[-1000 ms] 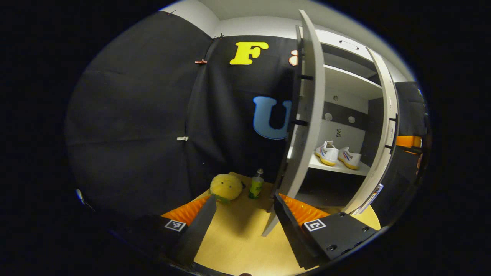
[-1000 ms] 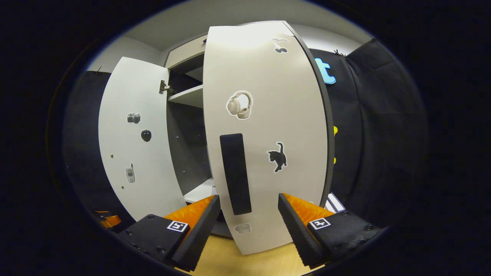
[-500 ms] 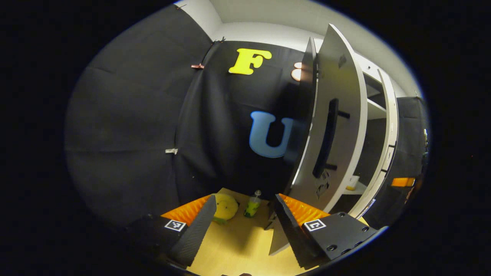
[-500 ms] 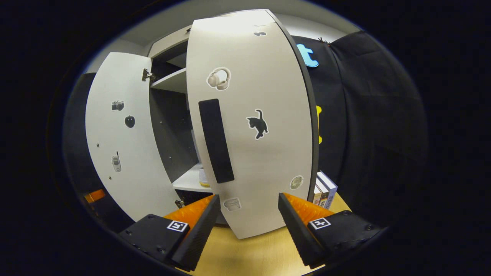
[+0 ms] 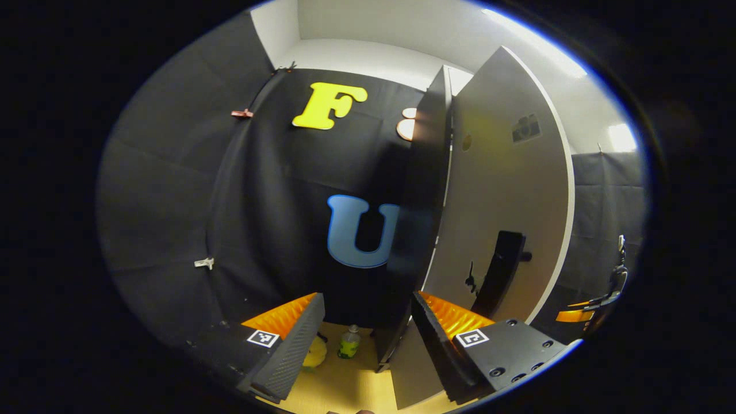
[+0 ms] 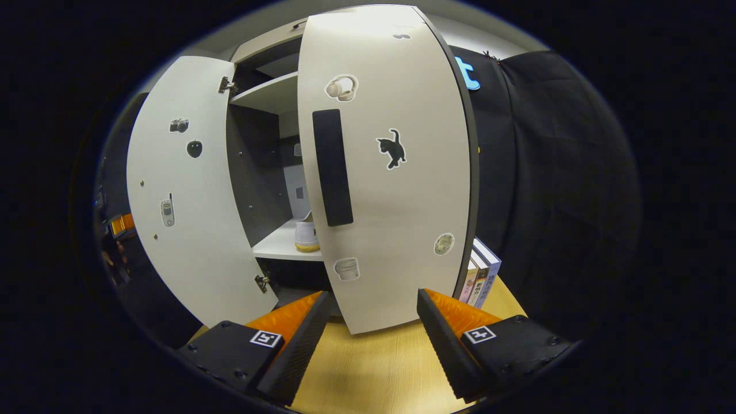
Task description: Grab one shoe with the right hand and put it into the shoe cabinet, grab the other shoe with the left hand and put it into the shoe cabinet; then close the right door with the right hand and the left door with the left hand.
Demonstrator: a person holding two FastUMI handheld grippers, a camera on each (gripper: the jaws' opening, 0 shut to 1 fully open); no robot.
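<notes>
Both tools are released; the left door (image 5: 506,190) has been swung partway closed, the right door (image 6: 397,190) remains ajar.

Shoe (image 6: 306,234) on cabinet shelf (image 6: 284,246) between two open doors; books (image 6: 480,280) right of cabinet.

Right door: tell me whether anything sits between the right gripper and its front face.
Nothing visible does. The right gripper is open and faces the right door over bare table. The books stand beside the cabinet, off to the door's hinge side.
</notes>
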